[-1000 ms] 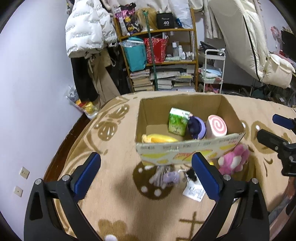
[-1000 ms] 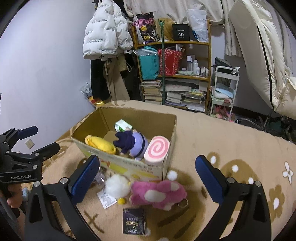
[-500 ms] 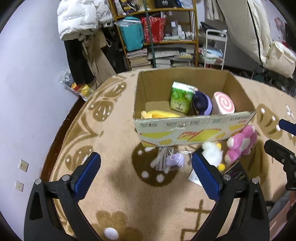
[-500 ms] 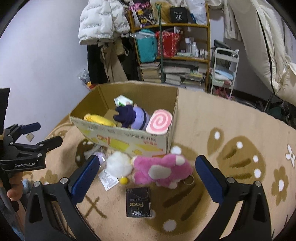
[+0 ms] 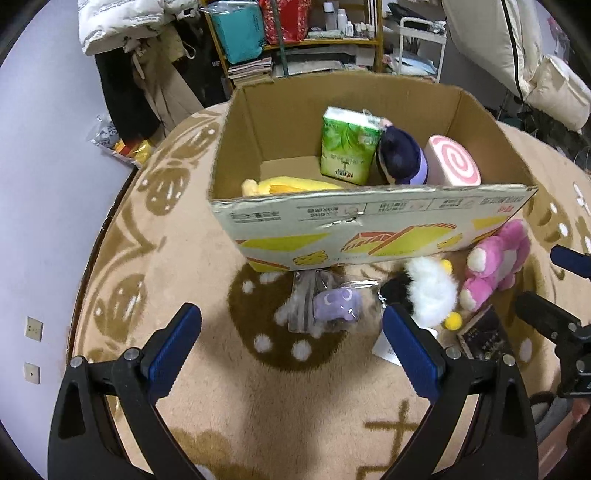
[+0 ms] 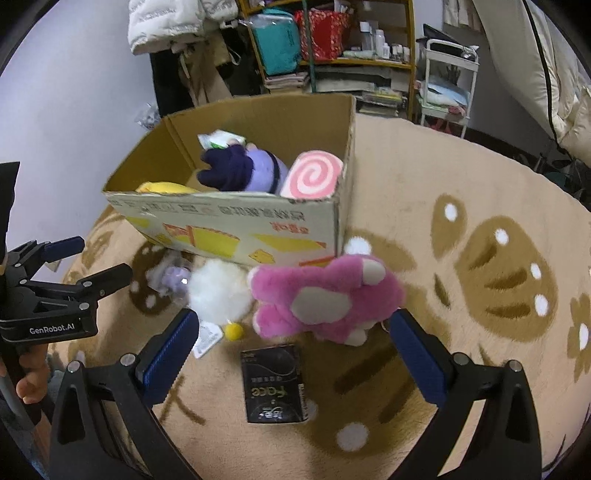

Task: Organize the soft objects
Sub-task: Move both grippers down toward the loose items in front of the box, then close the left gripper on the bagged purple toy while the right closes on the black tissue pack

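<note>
A cardboard box [image 5: 369,218] [image 6: 236,225] stands on the rug and holds a yellow plush [image 5: 291,183], a green tissue pack [image 5: 349,146], a purple doll [image 6: 243,171] and a pink swirl roll plush [image 6: 312,179]. In front of the box lie a small purple plush in a clear bag [image 5: 334,304], a white fluffy plush [image 5: 430,290] [image 6: 218,291] and a pink plush [image 5: 495,260] [image 6: 325,299]. My left gripper [image 5: 291,350] is open just short of the purple plush. My right gripper [image 6: 291,358] is open with the pink plush just ahead of its fingers.
A black packet [image 6: 275,384] lies on the beige patterned rug [image 6: 480,258] near the pink plush, beside a white paper tag [image 6: 208,338]. Behind the box are a cluttered shelf [image 6: 332,48], hanging coats [image 5: 122,22] and a white trolley [image 6: 447,74].
Both grippers have moved down and forward toward the toys in front of the box, so box and plush toys look larger. Both stay open.
</note>
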The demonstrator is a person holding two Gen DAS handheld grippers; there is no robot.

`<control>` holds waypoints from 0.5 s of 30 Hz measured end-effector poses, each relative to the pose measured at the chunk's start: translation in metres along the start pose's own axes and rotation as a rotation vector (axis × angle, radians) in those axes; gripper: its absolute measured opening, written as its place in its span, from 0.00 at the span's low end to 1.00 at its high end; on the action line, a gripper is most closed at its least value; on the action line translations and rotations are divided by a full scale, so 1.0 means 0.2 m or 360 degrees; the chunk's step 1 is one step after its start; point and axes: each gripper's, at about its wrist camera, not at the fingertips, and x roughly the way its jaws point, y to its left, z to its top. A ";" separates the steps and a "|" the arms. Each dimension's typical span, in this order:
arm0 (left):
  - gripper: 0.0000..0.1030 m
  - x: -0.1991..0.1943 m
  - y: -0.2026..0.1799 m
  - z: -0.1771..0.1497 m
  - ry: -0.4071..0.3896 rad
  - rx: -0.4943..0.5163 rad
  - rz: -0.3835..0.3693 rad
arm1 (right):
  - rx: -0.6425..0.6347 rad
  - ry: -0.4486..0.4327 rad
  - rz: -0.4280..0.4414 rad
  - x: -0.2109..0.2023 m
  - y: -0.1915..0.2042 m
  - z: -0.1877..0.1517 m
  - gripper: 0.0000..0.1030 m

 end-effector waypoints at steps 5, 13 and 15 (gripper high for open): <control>0.95 0.11 -0.01 0.02 0.0045 0.0013 -0.0055 | 0.0014 0.0074 -0.0007 0.07 -0.01 -0.01 1.00; 0.95 0.24 0.00 0.02 0.0124 -0.0033 -0.0109 | 0.0001 0.0179 -0.0021 0.15 0.01 -0.05 1.00; 0.95 0.26 0.00 0.02 0.0124 -0.0042 -0.0129 | 0.0003 0.0207 -0.0019 0.17 0.01 -0.06 1.00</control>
